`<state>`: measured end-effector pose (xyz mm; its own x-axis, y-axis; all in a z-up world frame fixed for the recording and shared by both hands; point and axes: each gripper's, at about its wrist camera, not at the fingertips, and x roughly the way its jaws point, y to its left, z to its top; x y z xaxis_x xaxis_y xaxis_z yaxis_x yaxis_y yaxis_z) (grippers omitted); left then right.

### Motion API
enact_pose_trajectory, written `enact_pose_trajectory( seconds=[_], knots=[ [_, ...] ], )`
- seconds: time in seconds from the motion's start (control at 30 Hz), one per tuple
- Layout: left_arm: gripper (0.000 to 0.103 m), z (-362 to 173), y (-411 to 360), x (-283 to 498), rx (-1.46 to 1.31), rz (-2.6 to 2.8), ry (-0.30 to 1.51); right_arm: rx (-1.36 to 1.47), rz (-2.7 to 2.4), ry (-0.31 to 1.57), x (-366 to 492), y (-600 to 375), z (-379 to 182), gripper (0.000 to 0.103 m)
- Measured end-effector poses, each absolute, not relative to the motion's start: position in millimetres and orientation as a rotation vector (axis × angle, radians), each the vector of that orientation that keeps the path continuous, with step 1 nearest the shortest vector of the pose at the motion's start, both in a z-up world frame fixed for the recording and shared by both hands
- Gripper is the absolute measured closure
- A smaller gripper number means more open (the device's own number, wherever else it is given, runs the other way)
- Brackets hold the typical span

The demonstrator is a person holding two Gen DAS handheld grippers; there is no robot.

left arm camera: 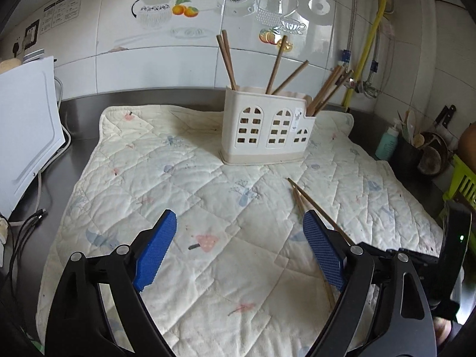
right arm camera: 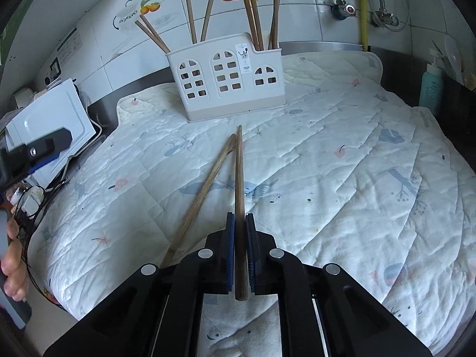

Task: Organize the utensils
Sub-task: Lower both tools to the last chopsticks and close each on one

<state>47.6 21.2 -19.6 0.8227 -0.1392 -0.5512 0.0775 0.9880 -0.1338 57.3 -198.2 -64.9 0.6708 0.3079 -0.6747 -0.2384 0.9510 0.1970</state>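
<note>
Right gripper was clamped on one chopstick, its blue pads pressed against either side of the thicker end so that the shaft ran straight ahead along the tool's axis, the narrow tip reaching toward the holder. A second chopstick lay loose on the quilted mat just left of the held one, its far tip touching or nearly touching the other's; whether the held stick had cleared the cloth could not be told. Gripping near the butt end probably served to leave most of the length free to drop into a compartment. The white holder stood directly ahead of the tool, well beyond the chopstick tips, with further chopsticks already upright and leaning in its sections. The right tool was held low and nearly level, pointed at the holder's front. Left gripper hung wide apart and empty above the mat, angled downward, with both blue pads clear of any object; the pair of chopsticks lay just beyond its right finger and partly hidden behind it. Its idle, spread posture suggested a readiness to take the loose stick. A white appliance sat far left of that tool.
</note>
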Motion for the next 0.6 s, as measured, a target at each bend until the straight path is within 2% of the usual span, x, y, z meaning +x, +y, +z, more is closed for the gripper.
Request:
enact_pose_trajectory(
  seconds=[0.2, 0.3, 0.4, 0.6],
  knots=[
    [0.02, -49.8, -11.8, 33.8, -0.097, -0.185, 0.663, 0.069, 0.289, 0.72, 44.8, -209.5, -46.7, 0.096],
    [0.031, -63.7, -26.9, 28.6, -0.094, -0.214, 0.692, 0.051, 0.276, 0.693, 38.5, -214.2, -39.1, 0.096],
    [0.049, -76.2, -40.8, 28.2, -0.105, -0.261, 0.734, 0.049, 0.276, 0.679, 34.2, -219.6, -33.5, 0.096],
    [0.074, -90.4, -68.1, 31.7, -0.079, -0.324, 0.759, 0.056, 0.272, 0.67, 29.1, -228.4, -31.4, 0.096]
  ],
)
